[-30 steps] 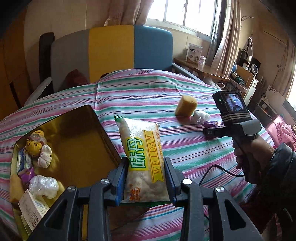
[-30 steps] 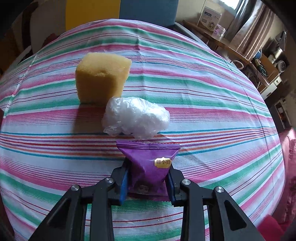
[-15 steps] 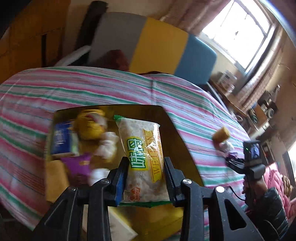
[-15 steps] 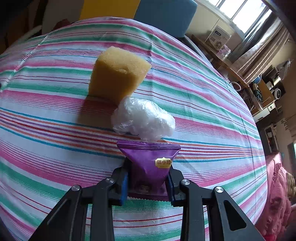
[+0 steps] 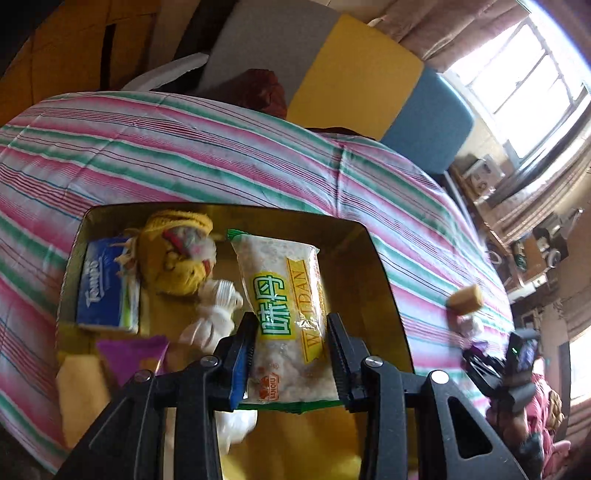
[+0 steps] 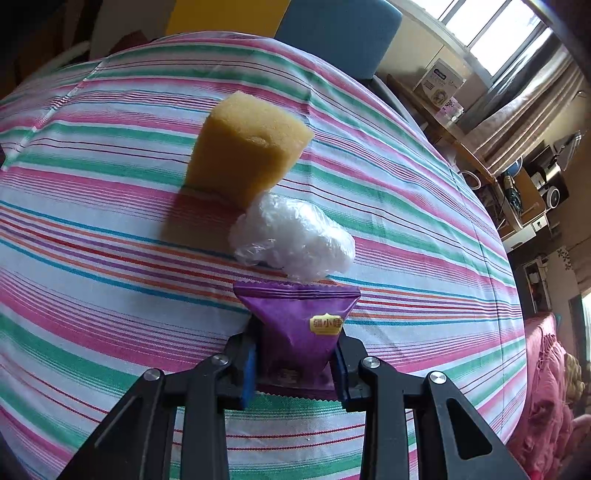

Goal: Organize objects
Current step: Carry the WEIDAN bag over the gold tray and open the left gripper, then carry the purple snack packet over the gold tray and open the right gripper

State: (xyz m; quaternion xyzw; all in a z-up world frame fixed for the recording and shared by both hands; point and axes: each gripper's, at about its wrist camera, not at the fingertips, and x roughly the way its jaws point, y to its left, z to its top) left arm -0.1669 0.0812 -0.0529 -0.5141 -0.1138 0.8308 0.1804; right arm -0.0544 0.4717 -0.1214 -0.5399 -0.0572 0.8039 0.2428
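My left gripper (image 5: 290,354) is shut on a clear food packet with a yellow and green label (image 5: 284,310) and holds it over the open yellow box (image 5: 384,280). Inside the box lie a blue tissue pack (image 5: 105,284), a yellow plush toy (image 5: 177,254), a white knotted bag (image 5: 214,310) and a purple packet (image 5: 129,354). My right gripper (image 6: 295,358) is shut on a small purple snack packet (image 6: 299,325) just above the striped tablecloth (image 6: 110,258). A yellow sponge (image 6: 247,147) and a crumpled clear plastic bag (image 6: 295,236) lie just beyond it.
The sponge (image 5: 465,295) and the right gripper (image 5: 517,358) show at the right of the left wrist view. A grey, yellow and blue chair (image 5: 332,74) stands behind the table. Shelves and a window (image 6: 491,33) are at the far right.
My left gripper has swung left with the food packet, from beside the box to over its middle. My right gripper, holding the purple packet, has shifted slightly relative to the sponge.
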